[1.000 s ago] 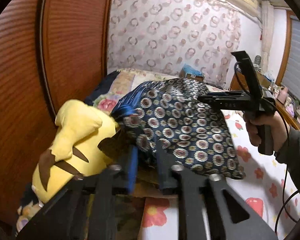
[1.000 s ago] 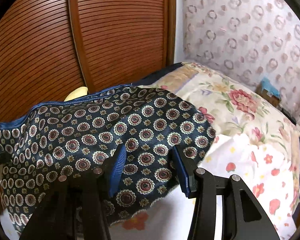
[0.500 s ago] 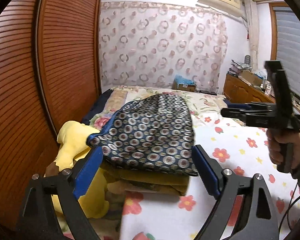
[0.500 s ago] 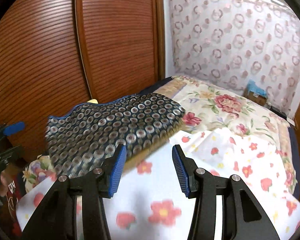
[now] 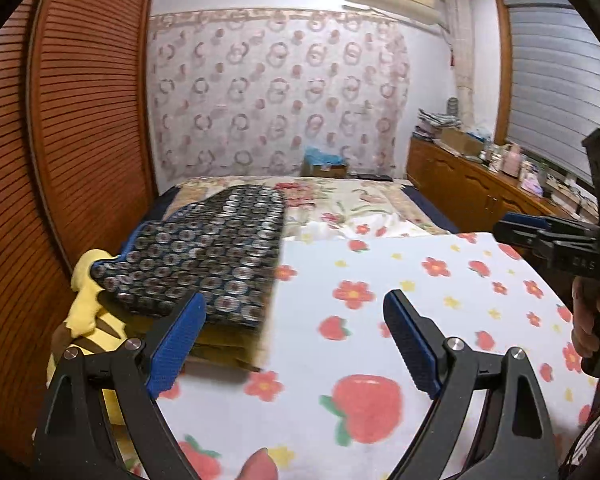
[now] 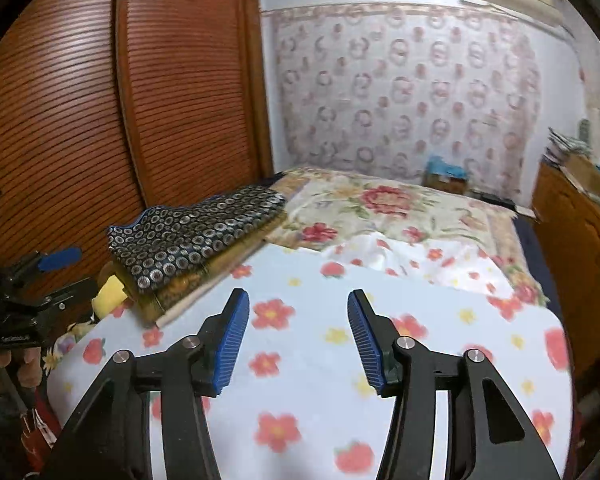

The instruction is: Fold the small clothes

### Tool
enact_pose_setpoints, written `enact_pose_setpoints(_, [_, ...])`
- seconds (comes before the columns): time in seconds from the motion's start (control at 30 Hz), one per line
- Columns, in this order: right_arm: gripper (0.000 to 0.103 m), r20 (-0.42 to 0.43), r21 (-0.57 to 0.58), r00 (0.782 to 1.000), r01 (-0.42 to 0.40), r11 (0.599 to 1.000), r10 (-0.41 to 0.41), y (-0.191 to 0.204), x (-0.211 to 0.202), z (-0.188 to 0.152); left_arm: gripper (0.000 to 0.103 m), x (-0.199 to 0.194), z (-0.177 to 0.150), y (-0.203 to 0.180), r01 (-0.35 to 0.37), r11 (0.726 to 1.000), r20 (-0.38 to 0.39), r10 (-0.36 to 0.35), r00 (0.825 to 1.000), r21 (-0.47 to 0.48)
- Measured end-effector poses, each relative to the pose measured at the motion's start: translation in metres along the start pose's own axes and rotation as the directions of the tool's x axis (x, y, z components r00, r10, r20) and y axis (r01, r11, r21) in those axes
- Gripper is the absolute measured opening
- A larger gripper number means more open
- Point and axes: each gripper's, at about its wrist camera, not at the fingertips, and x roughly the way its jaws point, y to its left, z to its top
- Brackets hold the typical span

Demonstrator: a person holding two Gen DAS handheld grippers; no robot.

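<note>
A folded navy cloth with round medallions lies on top of a stack of folded clothes at the left of the bed; it also shows in the right wrist view. My left gripper is open and empty, just right of and in front of the stack. My right gripper is open and empty over the white flower-and-strawberry sheet, apart from the stack. The right gripper shows at the right edge of the left wrist view.
A yellow plush toy lies beside the stack by the wooden slatted wardrobe. A floral quilt covers the far bed. A wooden dresser with clutter stands at the right. A patterned curtain hangs behind.
Both grippers let go of the navy cloth, which now rests on the stack. Both have opened and pulled back toward the near side of the bed.
</note>
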Motion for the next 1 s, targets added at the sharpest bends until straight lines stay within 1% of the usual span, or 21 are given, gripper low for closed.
enact_pose_setpoints(0.03, [0.059, 0.009, 0.006, 1.000, 0.010, 1.000, -0.011, -0.002, -0.010, -0.005, 0.091, -0.001, 0.000, -0.005, 0.002, 1.000, 0.001, -0.002, 1.000, 0.005])
enact_pose_setpoints(0.1, [0.068, 0.023, 0.019, 0.999, 0.038, 0.999, -0.038, -0.004, -0.031, -0.014, 0.091, -0.006, 0.003, -0.019, 0.012, 1.000, 0.005, -0.012, 1.000, 0.015])
enact_pose_setpoints(0.13, [0.070, 0.025, 0.027, 0.998, 0.053, 0.998, -0.054, -0.004, -0.039, -0.019, 0.091, -0.007, 0.003, -0.023, 0.019, 1.000, 0.007, -0.019, 1.000, 0.016])
enact_pose_setpoints(0.2, [0.079, 0.025, 0.040, 0.996, 0.087, 0.995, -0.088, -0.002, -0.051, -0.026, 0.091, -0.010, 0.005, -0.036, 0.041, 0.999, 0.009, -0.041, 0.999, 0.024])
enact_pose_setpoints(0.23, [0.080, 0.029, 0.045, 0.994, 0.101, 0.994, -0.103, -0.001, -0.058, -0.030, 0.091, -0.011, 0.005, -0.041, 0.052, 0.998, 0.009, -0.052, 0.999, 0.028])
enact_pose_setpoints(0.33, [0.081, 0.045, 0.062, 0.991, 0.119, 0.991, -0.122, 0.006, -0.071, -0.038, 0.091, -0.015, 0.006, -0.059, 0.088, 0.995, 0.012, -0.089, 0.996, 0.043])
enact_pose_setpoints(0.47, [0.081, 0.059, 0.098, 0.987, 0.143, 0.985, -0.149, 0.019, -0.088, -0.051, 0.091, -0.019, 0.012, -0.077, 0.114, 0.992, 0.008, -0.115, 0.993, 0.062])
enact_pose_setpoints(0.67, [0.081, 0.100, 0.126, 0.973, 0.193, 0.973, -0.206, 0.037, -0.108, -0.054, 0.091, -0.033, 0.025, -0.091, 0.125, 0.990, 0.047, -0.129, 0.991, 0.072])
enact_pose_setpoints(0.8, [0.081, 0.137, 0.135, 0.963, 0.212, 0.968, -0.231, 0.052, -0.119, -0.055, 0.091, -0.045, 0.038, -0.094, 0.122, 0.989, 0.080, -0.129, 0.988, 0.078])
enact_pose_setpoints(1.0, [0.081, 0.187, 0.156, 0.947, 0.235, 0.959, -0.262, 0.070, -0.131, -0.064, 0.091, -0.060, 0.045, -0.092, 0.110, 0.991, 0.123, -0.119, 0.985, 0.077])
